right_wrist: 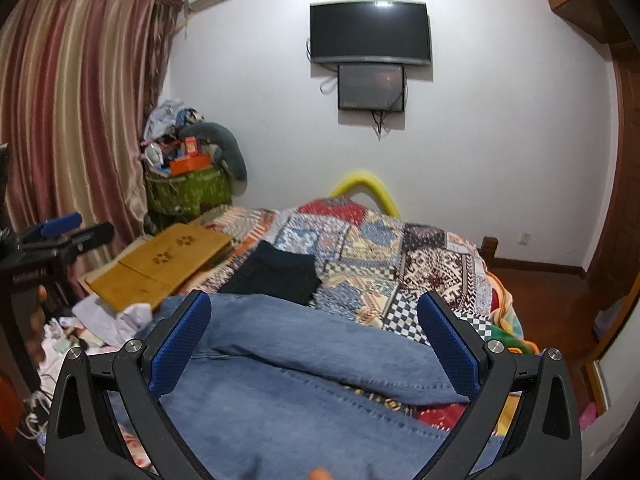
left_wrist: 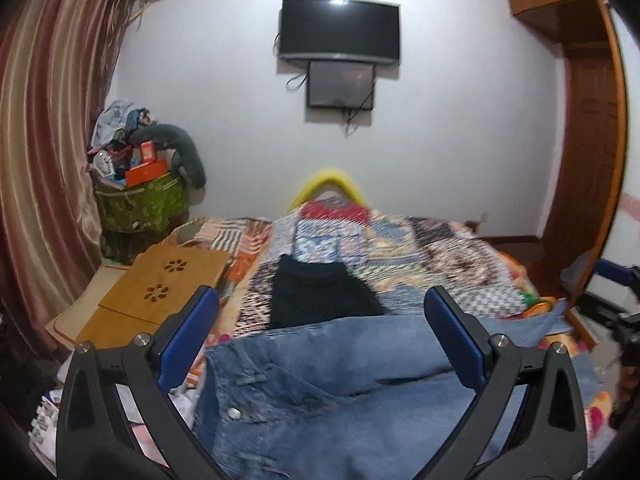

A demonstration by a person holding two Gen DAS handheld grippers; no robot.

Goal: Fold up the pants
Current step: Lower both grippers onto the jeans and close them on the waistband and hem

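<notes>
Blue denim jeans (left_wrist: 320, 384) lie spread on the near part of a bed with a patchwork quilt (left_wrist: 400, 248). My left gripper (left_wrist: 320, 320) is open above the waistband end, where a metal button (left_wrist: 233, 413) shows. My right gripper (right_wrist: 314, 320) is open above the jeans (right_wrist: 312, 344), over a folded-over leg; the other leg runs across the bottom of that view. The left gripper also shows at the left edge of the right wrist view (right_wrist: 60, 228). A folded black garment (left_wrist: 316, 296) lies on the quilt just beyond the jeans, also in the right wrist view (right_wrist: 276, 276).
A wooden lap desk (left_wrist: 160, 288) lies at the bed's left side. Loose clothes and clutter (right_wrist: 100, 324) sit left of the jeans. A green basket (left_wrist: 140, 204) piled with things stands by the curtain. Wood floor (right_wrist: 552, 300) lies to the right. Two screens (left_wrist: 340, 32) hang on the far wall.
</notes>
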